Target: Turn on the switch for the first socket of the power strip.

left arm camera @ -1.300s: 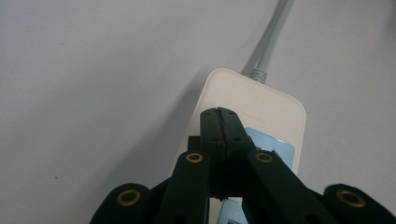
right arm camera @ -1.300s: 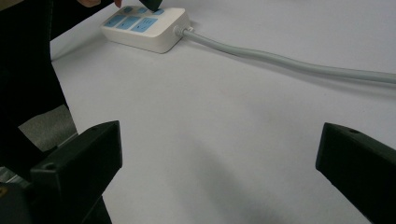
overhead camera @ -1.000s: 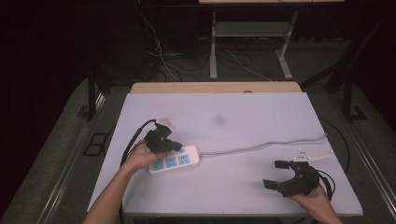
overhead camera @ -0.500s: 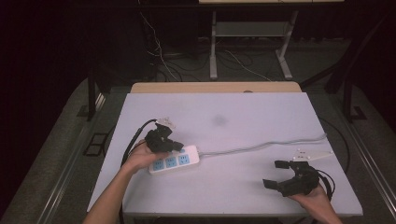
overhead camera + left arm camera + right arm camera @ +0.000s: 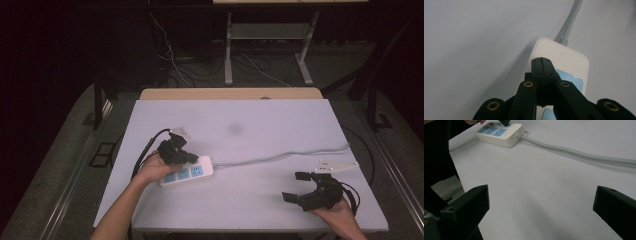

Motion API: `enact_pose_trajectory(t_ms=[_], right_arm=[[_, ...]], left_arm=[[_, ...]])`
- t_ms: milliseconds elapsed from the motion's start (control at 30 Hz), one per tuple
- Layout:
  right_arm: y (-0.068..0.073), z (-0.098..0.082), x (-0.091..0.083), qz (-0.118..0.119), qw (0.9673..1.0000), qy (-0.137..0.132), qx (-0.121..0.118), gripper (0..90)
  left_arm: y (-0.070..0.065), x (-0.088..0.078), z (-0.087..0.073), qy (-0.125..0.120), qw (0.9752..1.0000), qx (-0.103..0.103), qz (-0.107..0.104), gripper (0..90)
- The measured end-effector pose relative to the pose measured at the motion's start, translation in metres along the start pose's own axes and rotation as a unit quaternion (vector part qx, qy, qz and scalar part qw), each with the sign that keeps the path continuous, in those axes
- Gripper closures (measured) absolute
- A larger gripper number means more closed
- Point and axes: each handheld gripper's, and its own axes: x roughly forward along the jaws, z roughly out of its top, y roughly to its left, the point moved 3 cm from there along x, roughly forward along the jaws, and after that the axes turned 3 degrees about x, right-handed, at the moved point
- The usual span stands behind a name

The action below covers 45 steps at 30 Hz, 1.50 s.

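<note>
white table (image 5: 260, 190): power strip (image 5: 192, 172) slants, cord end up-right.

Both grippers are matte black: the left gripper (image 5: 541, 61) has flat link bars pinned with brass-coloured rivets and small dark screws in its narrow tips, and a thick black cable (image 5: 148, 145) trails from it. The right gripper (image 5: 299, 186) has blocky, square-ended jaws, a pale grey three-cornered plate (image 5: 337, 165) on top and looped black cable. Both forearms are bare of sleeves.

power strip (image 5: 564, 60): showing smooth, glossy white plastic
cord (image 5: 579, 152): looking like smooth grey rubber
surface (image 5: 260, 125): appearing matt, pale
left claw (image 5: 541, 61): showing matt black plastic
</note>
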Motion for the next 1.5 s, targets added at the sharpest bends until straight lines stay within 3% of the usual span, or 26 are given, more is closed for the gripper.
enact_pose_trajectory(t_ms=[100, 233, 767, 867, 900, 967, 1500], right_arm=[[0.001, 0.0, 0.0, 0.0, 1.0, 0.0, -0.002, 0.2], [0.001, 0.001, -0.001, -0.002, 1.0, 0.001, -0.005, 0.2], [-0.001, 0.001, 0.0, -0.004, 1.0, -0.001, 0.001, 0.2], [-0.002, 0.001, 0.0, -0.004, 1.0, -0.003, 0.002, 0.2], [-0.002, 0.001, 0.0, -0.004, 1.0, -0.003, 0.002, 0.2], [-0.002, 0.001, 0.0, -0.005, 1.0, -0.003, 0.004, 0.2], [-0.005, 0.0, -0.001, -0.007, 0.9999, -0.004, 0.011, 0.2]], left_arm=[[0.001, 0.001, -0.002, -0.008, 0.9998, -0.02, -0.003, 89.6], [-0.002, 0.001, 0.0, 0.0, 0.9999, -0.006, 0.013, 89.6], [-0.006, 0.001, -0.002, -0.014, 0.9994, -0.012, 0.029, 89.4], [-0.007, 0.0, -0.002, -0.017, 0.9993, -0.004, 0.032, 89.4], [-0.007, 0.0, -0.001, -0.013, 0.9987, 0.005, 0.048, 89.5], [-0.007, -0.001, -0.001, -0.006, 0.9984, 0.007, 0.056, 89.4], [-0.006, -0.018, 0.003, -0.027, 0.9977, 0.002, 0.063, 89.3]])
